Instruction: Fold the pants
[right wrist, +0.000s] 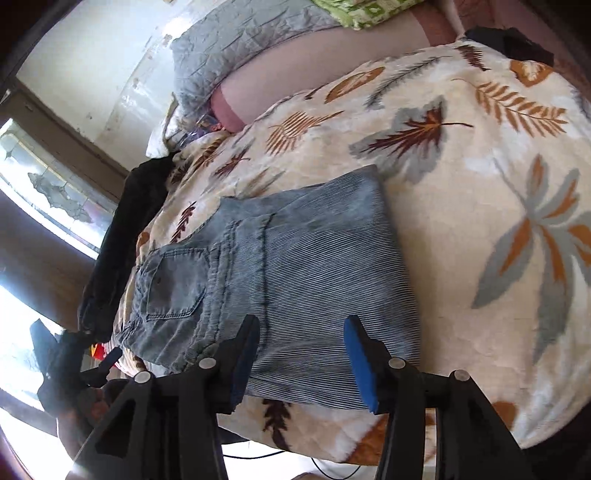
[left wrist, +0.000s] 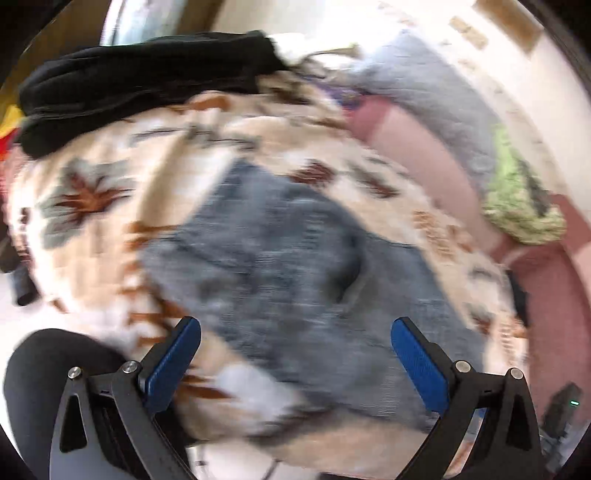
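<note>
While the left wrist view is smeared with motion blur, the right wrist view is sharp, and both show the striped blue-grey pants [right wrist: 288, 258] lying folded into a compact block on a cream blanket [right wrist: 480, 229] printed with brown, orange and grey leaves. On the pants, a back pocket faces up on the part toward the dark garment [right wrist: 122, 236], which lies bunched along the blanket's edge just beyond them. The right gripper [right wrist: 301, 354] hangs over the nearest edge of the pants with its jaws part-way open; cloth shows in the gap, yet the blue pads do not press on it, so nothing is held. The left gripper [left wrist: 295, 354] hovers above the pants with its jaws spread wide and empty; whether its fingertips touch the cloth cannot be told through the blur. Past the pants on the far side of the blanket lie a grey pillow [right wrist: 240, 40] and a green patterned cloth [right wrist: 369, 11], on a pink sheet [right wrist: 295, 74]. In the left view the dark garment [left wrist: 140, 85] sits well beyond the pants [left wrist: 295, 280], at the blanket's [left wrist: 85, 229] far edge.
</note>
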`<state>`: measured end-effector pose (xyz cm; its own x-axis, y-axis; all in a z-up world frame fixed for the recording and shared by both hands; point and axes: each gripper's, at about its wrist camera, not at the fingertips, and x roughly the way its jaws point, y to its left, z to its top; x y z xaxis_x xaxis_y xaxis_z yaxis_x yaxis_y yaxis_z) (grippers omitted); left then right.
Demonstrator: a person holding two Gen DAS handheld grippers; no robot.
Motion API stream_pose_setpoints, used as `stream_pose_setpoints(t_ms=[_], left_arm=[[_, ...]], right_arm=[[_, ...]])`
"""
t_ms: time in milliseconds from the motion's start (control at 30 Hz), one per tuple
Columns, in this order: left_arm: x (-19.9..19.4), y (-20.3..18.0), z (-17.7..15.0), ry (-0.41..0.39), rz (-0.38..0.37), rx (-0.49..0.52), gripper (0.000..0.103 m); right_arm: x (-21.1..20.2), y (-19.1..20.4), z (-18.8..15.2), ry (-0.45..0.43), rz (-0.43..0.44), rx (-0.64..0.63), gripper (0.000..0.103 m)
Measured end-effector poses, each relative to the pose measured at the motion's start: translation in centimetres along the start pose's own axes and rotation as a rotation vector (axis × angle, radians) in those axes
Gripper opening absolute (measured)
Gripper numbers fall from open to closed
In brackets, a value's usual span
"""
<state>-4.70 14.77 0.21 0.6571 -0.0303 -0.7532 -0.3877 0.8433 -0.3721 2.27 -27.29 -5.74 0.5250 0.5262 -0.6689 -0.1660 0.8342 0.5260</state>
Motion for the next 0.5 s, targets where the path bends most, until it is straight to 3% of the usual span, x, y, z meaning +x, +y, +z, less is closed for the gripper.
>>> stream_pose_setpoints(t_ms=[167, 500], left_arm=[[0.2, 0.4, -0.2, -0.011, 0.082, 0.047, 0.102], [0.9, 1.4, -0.4, 0.034, 0.068, 0.051, 0.102]], right_arm=[[1.1, 3.2, 0.4, 0.020, -0.006, -0.079, 0.051], [4.3, 10.7, 1.7, 0.071, 0.012, -0.207, 0.058]])
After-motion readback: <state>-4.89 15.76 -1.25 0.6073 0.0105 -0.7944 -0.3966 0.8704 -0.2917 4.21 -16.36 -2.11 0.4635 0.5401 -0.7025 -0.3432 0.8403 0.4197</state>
